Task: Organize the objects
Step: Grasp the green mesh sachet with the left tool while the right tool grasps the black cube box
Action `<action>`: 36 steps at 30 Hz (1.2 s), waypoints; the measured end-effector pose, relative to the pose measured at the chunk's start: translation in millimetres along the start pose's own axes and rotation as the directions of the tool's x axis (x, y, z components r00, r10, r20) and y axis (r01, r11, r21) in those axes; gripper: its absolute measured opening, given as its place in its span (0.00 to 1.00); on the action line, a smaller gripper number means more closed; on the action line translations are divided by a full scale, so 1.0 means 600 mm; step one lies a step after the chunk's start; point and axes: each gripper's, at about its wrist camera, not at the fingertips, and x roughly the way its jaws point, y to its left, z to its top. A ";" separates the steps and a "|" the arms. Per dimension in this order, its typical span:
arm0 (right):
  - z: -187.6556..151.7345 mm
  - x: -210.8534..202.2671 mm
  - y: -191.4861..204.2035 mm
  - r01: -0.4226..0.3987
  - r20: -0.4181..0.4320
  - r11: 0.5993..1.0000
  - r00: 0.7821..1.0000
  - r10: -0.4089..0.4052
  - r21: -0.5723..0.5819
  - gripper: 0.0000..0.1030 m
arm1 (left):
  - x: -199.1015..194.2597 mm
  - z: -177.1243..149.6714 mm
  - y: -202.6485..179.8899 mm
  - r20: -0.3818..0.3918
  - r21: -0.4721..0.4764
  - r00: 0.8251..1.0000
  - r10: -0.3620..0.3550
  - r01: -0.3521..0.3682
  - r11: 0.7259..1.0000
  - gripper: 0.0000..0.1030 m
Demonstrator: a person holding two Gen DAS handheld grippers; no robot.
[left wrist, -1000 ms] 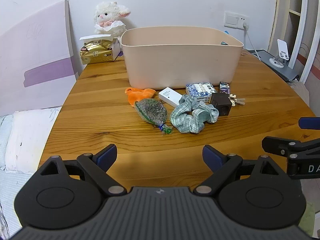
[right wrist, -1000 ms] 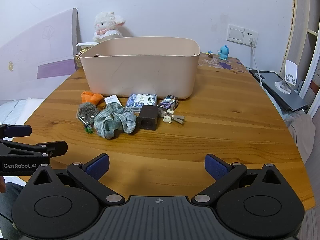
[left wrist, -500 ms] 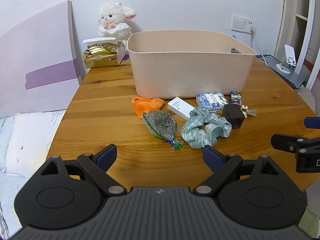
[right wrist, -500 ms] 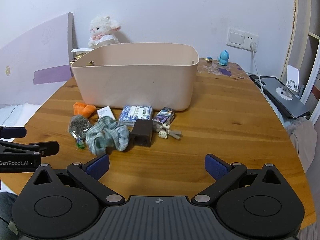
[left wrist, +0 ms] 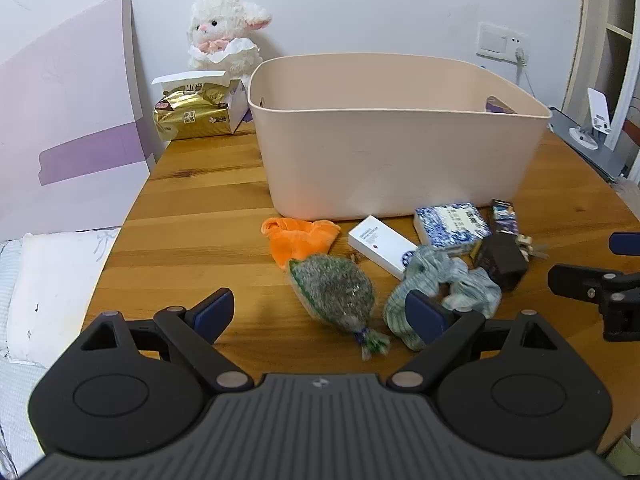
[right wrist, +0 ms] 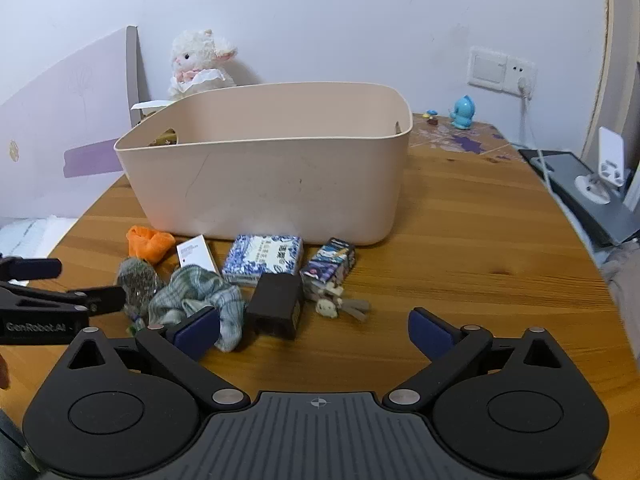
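Note:
A beige plastic bin [left wrist: 396, 156] [right wrist: 272, 168] stands on the wooden table [left wrist: 200, 216]. In front of it lie an orange cloth [left wrist: 298, 238], a grey-green mesh pouch [left wrist: 334, 292], a white box [left wrist: 382, 246], a checked scrunchie [left wrist: 444, 284], a blue-patterned box [right wrist: 262, 260], a black block [right wrist: 276, 304], a dark small carton [right wrist: 330, 262] and a small keychain [right wrist: 336, 304]. My left gripper [left wrist: 318, 312] is open, just short of the pouch. Open too, my right gripper [right wrist: 314, 330] hovers close to the black block and keychain.
A white plush lamb [left wrist: 224, 32] and a gold tissue pack [left wrist: 196, 114] sit at the back left beside a pale headboard [left wrist: 68, 140]. A blue figurine [right wrist: 462, 112], wall socket with cable [right wrist: 520, 76] and a grey device [right wrist: 592, 196] are at the right.
Both grippers have moved forward toward the row of objects, which now look larger and closer. Both stay open and nothing on the table has shifted.

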 end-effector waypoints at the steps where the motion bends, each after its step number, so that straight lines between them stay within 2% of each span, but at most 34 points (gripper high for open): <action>1: 0.003 0.006 -0.001 -0.004 -0.004 1.000 1.000 0.004 0.004 0.95 | 0.008 0.002 0.001 -0.005 -0.003 1.000 -0.003 0.003 1.000 0.90; 6: 0.010 0.038 -0.003 -0.029 -0.038 0.999 0.999 0.030 0.026 0.85 | 0.035 0.009 0.007 -0.023 -0.011 1.000 -0.016 0.016 1.000 0.90; 13: 0.015 0.065 0.004 -0.053 -0.057 0.998 0.997 0.054 0.030 0.78 | 0.065 0.017 0.023 -0.044 -0.039 0.999 -0.013 0.011 0.999 0.90; 17: 0.017 0.084 0.010 -0.064 -0.081 0.998 0.995 0.066 0.027 0.64 | 0.078 0.019 0.020 -0.042 0.002 0.999 -0.010 0.010 1.000 0.87; 20: 0.015 0.097 0.017 -0.069 -0.101 0.997 0.992 0.071 0.023 0.60 | 0.089 0.018 0.019 -0.055 0.005 0.998 -0.026 0.027 1.000 0.80; 26: 0.016 0.109 0.029 -0.059 -0.109 0.998 0.992 0.058 -0.003 0.61 | 0.102 0.012 0.020 -0.062 -0.011 0.996 -0.071 0.071 0.997 0.71; 29: 0.017 0.112 0.038 -0.051 -0.108 0.998 0.993 0.047 -0.028 0.61 | 0.106 0.013 0.019 -0.066 -0.020 0.993 -0.099 0.098 0.995 0.57; 31: 0.017 0.112 0.041 -0.047 -0.104 0.998 0.994 0.043 -0.035 0.55 | 0.106 0.012 0.014 -0.058 -0.003 0.995 -0.081 0.081 0.997 0.45; 33: 0.015 0.111 0.040 -0.050 -0.105 0.998 0.993 0.046 -0.032 0.38 | 0.104 0.011 0.014 -0.049 0.004 0.995 -0.081 0.082 0.997 0.37; 35: 0.012 0.110 0.037 -0.055 -0.118 0.998 0.992 0.052 -0.022 0.28 | 0.103 0.011 0.017 -0.051 -0.009 0.995 -0.086 0.086 0.996 0.37; 36: 0.010 0.108 0.034 -0.054 -0.117 0.998 0.992 0.052 -0.020 0.28 | 0.102 0.010 0.017 -0.052 -0.010 0.995 -0.085 0.085 0.996 0.36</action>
